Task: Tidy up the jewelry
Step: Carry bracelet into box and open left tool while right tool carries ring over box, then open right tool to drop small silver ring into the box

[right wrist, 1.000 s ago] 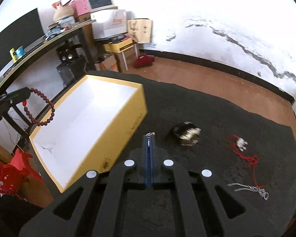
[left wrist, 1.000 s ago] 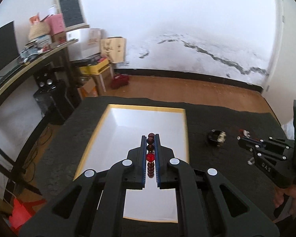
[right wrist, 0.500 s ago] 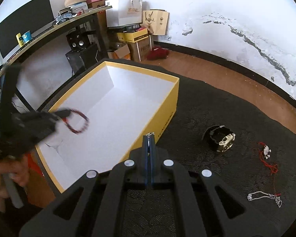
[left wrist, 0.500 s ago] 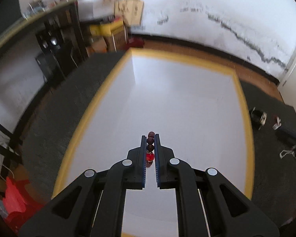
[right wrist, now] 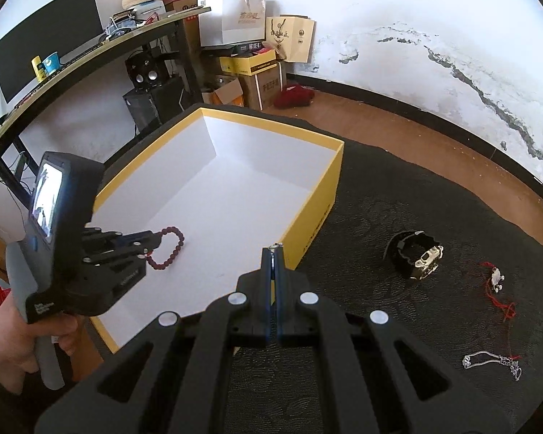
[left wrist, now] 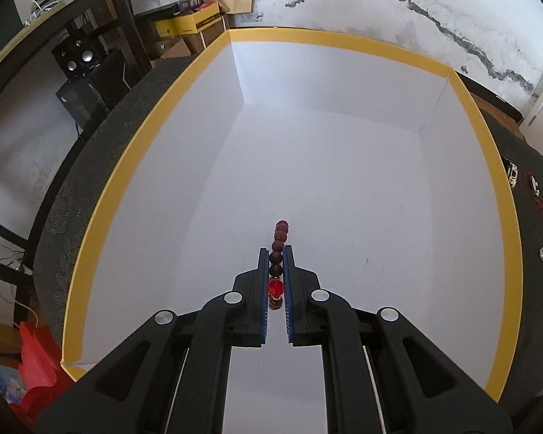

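— Inspector: State of the bead bracelet?
— Assistant: Dark red-brown beads with one bright red bead, loop hanging inside the yellow-rimmed white box.
— Inspector: Remaining pieces?
— Assistant: Black watch, red-corded charm and silver chain lay apart on the dark mat, outside the box.

The left gripper is carrying the bead bracelet lower into the yellow box, advancing toward twelve o'clock.
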Demonstrator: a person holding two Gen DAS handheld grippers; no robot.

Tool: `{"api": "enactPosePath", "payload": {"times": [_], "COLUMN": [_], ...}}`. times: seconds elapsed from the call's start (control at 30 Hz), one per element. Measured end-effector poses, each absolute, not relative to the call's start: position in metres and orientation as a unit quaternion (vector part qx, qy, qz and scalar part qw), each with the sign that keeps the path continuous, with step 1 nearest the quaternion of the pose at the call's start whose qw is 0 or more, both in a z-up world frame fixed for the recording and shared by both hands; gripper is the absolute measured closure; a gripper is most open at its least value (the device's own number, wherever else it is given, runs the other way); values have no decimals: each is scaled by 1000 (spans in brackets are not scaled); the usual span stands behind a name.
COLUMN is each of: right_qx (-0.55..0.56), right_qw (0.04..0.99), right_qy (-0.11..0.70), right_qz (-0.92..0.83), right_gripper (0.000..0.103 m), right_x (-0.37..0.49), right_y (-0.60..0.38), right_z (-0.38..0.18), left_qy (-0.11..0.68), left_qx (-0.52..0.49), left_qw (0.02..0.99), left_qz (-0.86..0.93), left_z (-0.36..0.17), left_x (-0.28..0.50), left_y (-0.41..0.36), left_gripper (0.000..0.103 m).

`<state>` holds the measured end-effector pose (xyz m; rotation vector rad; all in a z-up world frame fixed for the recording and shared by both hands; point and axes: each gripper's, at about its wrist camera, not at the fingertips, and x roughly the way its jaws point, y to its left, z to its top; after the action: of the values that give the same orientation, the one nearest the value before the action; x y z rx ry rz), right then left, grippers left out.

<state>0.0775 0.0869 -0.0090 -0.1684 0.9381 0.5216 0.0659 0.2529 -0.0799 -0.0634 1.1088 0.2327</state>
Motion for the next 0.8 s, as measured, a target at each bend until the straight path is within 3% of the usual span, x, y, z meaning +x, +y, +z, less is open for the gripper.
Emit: {"api": "enactPosePath", "payload": {"times": [0.13, 0.2, 0.23, 0.27, 0.33, 0.37, 0.8], "right_qx": [-95, -97, -96, -96, -99, -101, -107], "right_qw": [856, 856, 856, 855, 853, 852, 804], "right_qy": [445, 445, 445, 446, 448, 449, 527], "right_qz": [247, 246, 246, 246, 248, 249, 253], "right_gripper": [101, 101, 101, 101, 101, 101, 101], "right_x": [74, 76, 78, 79, 84, 86, 146], "right_y": [97, 102, 106, 109, 121, 126, 207], "right_z": [-5, -3, -1, 0, 2, 3, -35], "left_qy": [531, 534, 533, 527, 520, 519, 514], "left_qx": [-13, -15, -20, -23, -20, -21, -50], "left_qw": [839, 837, 838, 842, 846, 847, 853], "left_qz": [121, 117, 116, 113, 113, 112, 75], "left_z": [-83, -83, -81, -78, -72, -72, -52], "left_x": [66, 64, 63, 61, 60, 59, 27], "left_y": [252, 252, 253, 253, 255, 255, 271], "left_gripper": [90, 59, 31, 26, 24, 18, 14]}}
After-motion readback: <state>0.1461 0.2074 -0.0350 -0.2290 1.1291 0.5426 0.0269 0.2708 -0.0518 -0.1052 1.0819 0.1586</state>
